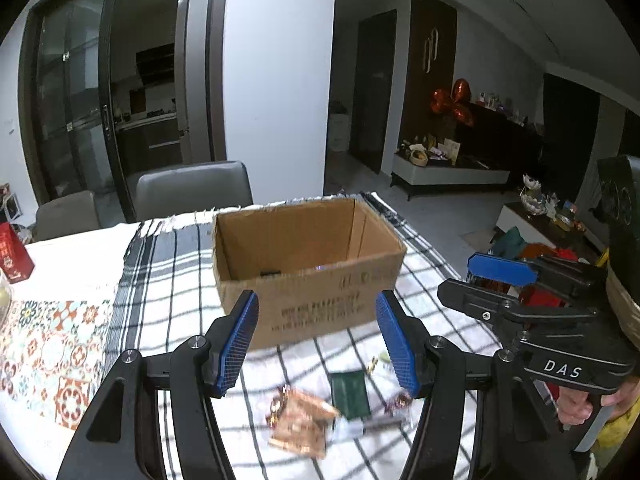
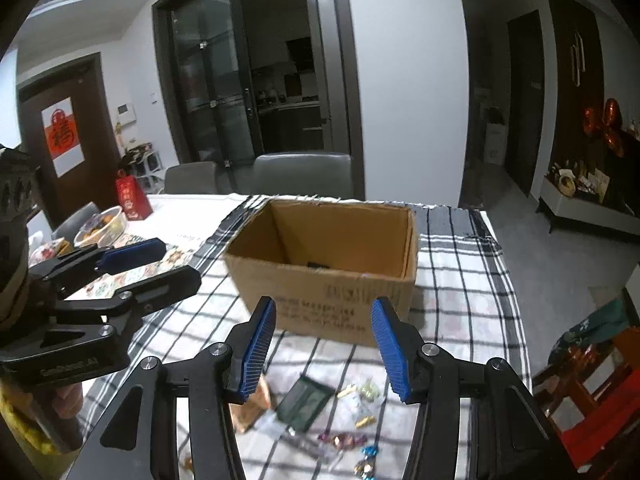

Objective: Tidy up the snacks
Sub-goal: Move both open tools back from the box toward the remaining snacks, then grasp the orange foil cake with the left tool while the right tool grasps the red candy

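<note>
Right now both tongs hang spread and empty — left gripper (image 1: 316, 344), right gripper (image 2: 324, 350) — over snacks (image 2: 344, 420) scattered at 6 o'clock of the cardboard box (image 2: 332, 268). Those slick little wrappers lie crowded, so a careless pinch could likely catch two or flick one off the checked cloth (image 2: 460, 280). At 10 o'clock — a red carton (image 2: 132, 198) and bowl (image 2: 100, 226), well apart.

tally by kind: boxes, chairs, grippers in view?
Cardboard box: 1
Grey chairs: 2
Grippers, left gripper and right gripper: 2
Total: 5
</note>
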Demonstrator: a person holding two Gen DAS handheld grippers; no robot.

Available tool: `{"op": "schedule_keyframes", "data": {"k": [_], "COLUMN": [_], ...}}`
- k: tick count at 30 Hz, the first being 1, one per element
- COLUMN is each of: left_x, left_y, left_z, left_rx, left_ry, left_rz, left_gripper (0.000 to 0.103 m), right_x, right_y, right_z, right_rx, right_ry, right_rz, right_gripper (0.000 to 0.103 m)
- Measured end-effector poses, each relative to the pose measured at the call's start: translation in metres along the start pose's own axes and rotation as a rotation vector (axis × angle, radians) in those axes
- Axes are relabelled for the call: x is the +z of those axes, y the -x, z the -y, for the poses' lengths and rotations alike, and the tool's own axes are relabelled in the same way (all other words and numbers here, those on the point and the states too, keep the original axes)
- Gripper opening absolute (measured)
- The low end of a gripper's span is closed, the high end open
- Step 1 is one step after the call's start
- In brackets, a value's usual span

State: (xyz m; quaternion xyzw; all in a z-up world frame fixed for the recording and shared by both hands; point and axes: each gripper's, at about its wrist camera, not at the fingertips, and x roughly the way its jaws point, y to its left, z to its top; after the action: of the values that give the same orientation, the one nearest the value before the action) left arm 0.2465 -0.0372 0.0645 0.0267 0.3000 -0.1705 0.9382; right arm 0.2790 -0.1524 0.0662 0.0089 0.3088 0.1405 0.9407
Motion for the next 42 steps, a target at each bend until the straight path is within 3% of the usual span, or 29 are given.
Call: {"op": "schedule_keyframes", "data": {"k": [15, 25, 32, 40, 42], "left_x": [-0.090, -0.136, -0.169, -0.201, -0.207], "left_y": [0.053, 0.073, 0.071, 0.054, 0.048], "left_z": [0.012, 0.020, 0.020, 0.020, 0.019], "left_rx": [0.055, 0.084, 0.068, 0.060, 0.053], "left_ry": [-0.015, -0.083, -0.098, -0.131, -0.139], "left_rz": [-0.035, 0.008, -0.031, -0.072, -0.086], "left_gripper": [0.060, 0.060, 0.060, 0.060, 0.054], "right_x": [-0.084, -0.121, -0.155, -0.182, -0.186], "right_y": [0.018, 0.034, 0.022, -0.003, -0.010], "right_z": [-0.041, -0.070, -0.084, -0.085, -0.084], "right_rx": [0.055, 0.106, 0.157, 0.153, 0.152], "right_ry": [0.090, 0.165, 0.181, 0.177, 0.174], "right_rz": [-0.089, -0.090, -0.168, -0.257, -0.278], "right_gripper": [0.051, 0.051, 0.051, 0.051, 0.051]}}
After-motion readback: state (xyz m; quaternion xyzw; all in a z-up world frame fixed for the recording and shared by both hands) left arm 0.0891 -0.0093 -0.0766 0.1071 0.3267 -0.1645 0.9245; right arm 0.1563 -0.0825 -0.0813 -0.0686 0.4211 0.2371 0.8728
